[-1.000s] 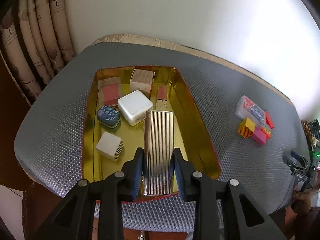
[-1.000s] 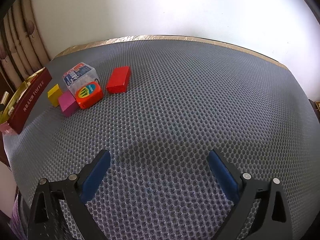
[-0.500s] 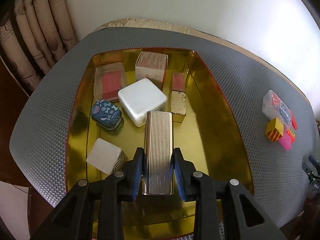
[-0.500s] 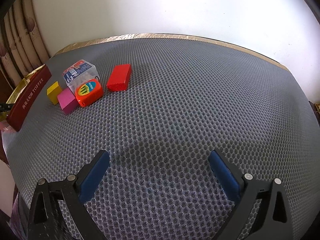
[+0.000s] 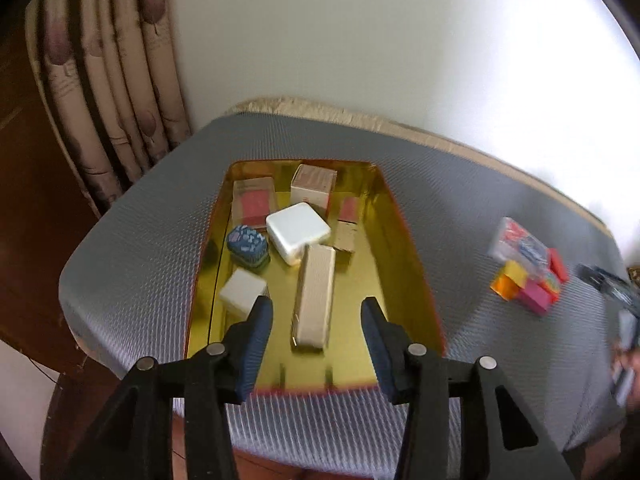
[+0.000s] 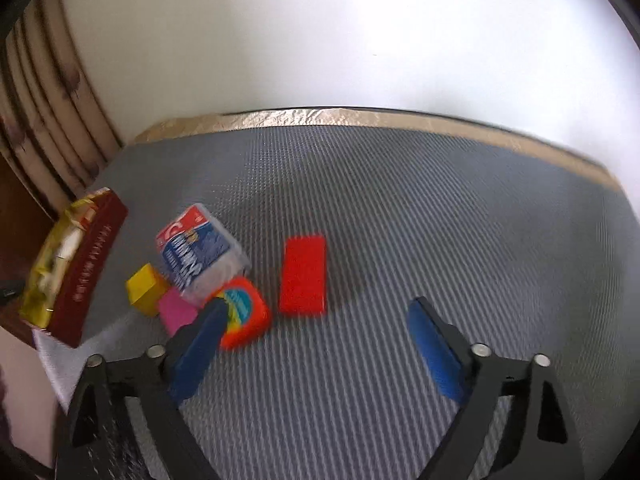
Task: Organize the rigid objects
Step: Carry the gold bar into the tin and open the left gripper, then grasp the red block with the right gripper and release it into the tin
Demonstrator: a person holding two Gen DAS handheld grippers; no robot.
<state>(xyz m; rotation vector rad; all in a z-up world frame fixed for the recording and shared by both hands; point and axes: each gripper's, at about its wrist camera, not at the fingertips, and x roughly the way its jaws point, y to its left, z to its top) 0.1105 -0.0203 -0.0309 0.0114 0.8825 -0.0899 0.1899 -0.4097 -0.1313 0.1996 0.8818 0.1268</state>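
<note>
Both grippers are gaping empty: left gripper (image 5: 317, 340) hanging over the tin (image 5: 404, 240), right gripper (image 6: 316, 344) facing the red block (image 6: 303, 275); lettering is blurring, unreadable.

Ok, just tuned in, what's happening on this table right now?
Rigid items are being sorted into a gold tin. The left claw is open above the tin, with a ribbed silver case lying inside between its fingers, not gripped. Several small boxes already sit in the tin. The right claw is open and empty, near the loose pile on the mat, closest to the red block and the orange tape measure.
</note>
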